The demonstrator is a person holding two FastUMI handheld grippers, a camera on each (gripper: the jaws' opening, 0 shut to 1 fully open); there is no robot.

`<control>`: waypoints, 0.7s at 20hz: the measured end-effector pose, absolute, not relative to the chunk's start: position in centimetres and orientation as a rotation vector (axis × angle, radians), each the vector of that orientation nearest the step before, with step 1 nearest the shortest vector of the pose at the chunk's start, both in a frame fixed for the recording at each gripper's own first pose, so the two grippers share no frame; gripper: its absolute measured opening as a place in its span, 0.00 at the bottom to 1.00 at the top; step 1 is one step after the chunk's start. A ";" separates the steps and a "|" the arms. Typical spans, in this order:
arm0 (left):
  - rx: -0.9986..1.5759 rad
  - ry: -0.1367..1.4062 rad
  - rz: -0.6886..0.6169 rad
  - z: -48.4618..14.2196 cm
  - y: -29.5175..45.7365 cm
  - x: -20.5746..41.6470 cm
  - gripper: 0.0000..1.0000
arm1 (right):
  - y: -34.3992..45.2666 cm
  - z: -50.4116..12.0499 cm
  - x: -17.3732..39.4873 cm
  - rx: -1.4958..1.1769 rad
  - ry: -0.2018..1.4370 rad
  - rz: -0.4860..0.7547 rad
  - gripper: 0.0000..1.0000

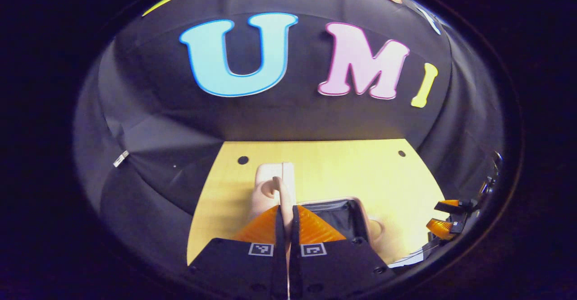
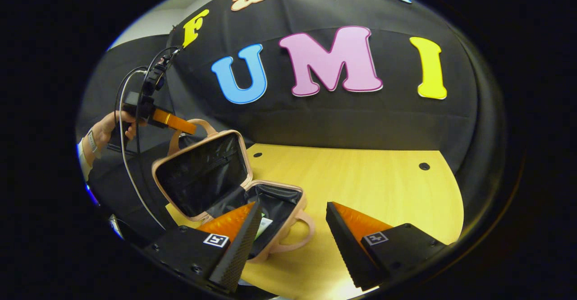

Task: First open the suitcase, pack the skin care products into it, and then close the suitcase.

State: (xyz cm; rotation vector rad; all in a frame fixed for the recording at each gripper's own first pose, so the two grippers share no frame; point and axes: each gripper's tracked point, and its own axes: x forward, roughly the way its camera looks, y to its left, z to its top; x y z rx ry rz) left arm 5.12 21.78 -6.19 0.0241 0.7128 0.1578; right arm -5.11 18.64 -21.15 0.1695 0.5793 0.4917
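A small pink suitcase stands open on the wooden table [image 2: 360,178]. Its lid [image 2: 200,173] is raised and shows a black lining, and its base [image 2: 277,200] lies flat with a handle toward me. A pale item [image 2: 264,226] lies in the base, partly hidden by my right finger. In the right gripper view my left gripper [image 2: 173,122], held by a hand [image 2: 108,128], is shut on the lid's handle [image 2: 198,123]. In the left gripper view my left gripper [image 1: 287,207] pinches that handle [image 1: 276,186], with the lid edge-on [image 1: 270,173]. My right gripper [image 2: 293,228] hangs open beside the base, holding nothing.
The table's far edge meets the black cloth wall. Small dark holes [image 2: 423,166] mark the tabletop. A cable [image 2: 124,155] hangs from my left gripper. My right gripper [image 1: 444,219] shows at the far right of the left gripper view, over bare wood [image 1: 351,169].
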 end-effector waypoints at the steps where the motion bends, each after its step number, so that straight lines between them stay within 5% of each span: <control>1: 0.016 0.720 0.100 -7.4 18.3 6.1 0.07 | 17.5 -21.2 -5.3 0.173 0.579 0.479 0.92; 5: -0.077 0.849 -0.077 -17.3 5.9 8.6 0.08 | 13.2 -21.4 -6.3 0.182 0.592 0.430 0.92; 8: -0.090 1.031 -0.067 -28.1 1.5 8.2 0.08 | 9.8 -21.6 -7.4 0.177 0.602 0.386 0.92; 11: -0.051 1.089 -0.049 -31.9 1.3 8.7 0.11 | 7.3 -21.6 -8.2 0.175 0.604 0.350 0.92; 12: -0.025 1.089 -0.043 -32.1 1.5 8.8 0.14 | 6.6 -21.6 -8.3 0.173 0.601 0.341 0.92; 14: 0.010 1.096 -0.026 -31.3 1.4 8.0 0.39 | 5.7 -21.6 -8.5 0.181 0.595 0.333 0.92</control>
